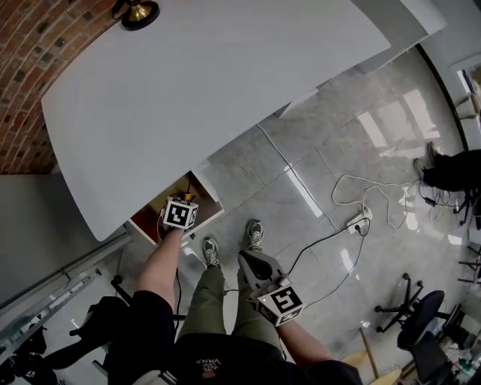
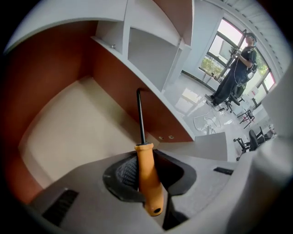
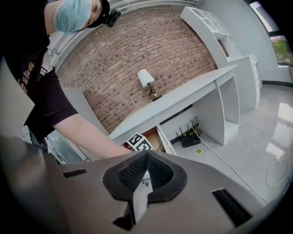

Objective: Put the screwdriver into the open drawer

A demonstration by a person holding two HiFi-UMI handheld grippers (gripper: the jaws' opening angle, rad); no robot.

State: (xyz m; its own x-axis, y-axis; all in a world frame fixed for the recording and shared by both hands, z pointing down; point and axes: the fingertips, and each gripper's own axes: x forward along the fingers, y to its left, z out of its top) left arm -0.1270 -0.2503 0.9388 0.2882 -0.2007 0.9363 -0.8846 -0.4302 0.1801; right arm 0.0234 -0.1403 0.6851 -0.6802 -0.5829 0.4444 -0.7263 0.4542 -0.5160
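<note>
The screwdriver has an orange handle and a thin black shaft. My left gripper is shut on the handle, and the shaft points forward into the open drawer, above its beige floor. In the head view the left gripper reaches into the drawer under the white desk, with a bit of orange screwdriver showing past its marker cube. My right gripper hangs shut and empty over the floor near the person's legs. In the right gripper view its jaws hold nothing.
The drawer has red-brown walls and white shelf compartments beside it. A lamp stands at the desk's far corner. Cables and a power strip lie on the tiled floor. Office chairs stand at the right, and another person by the windows.
</note>
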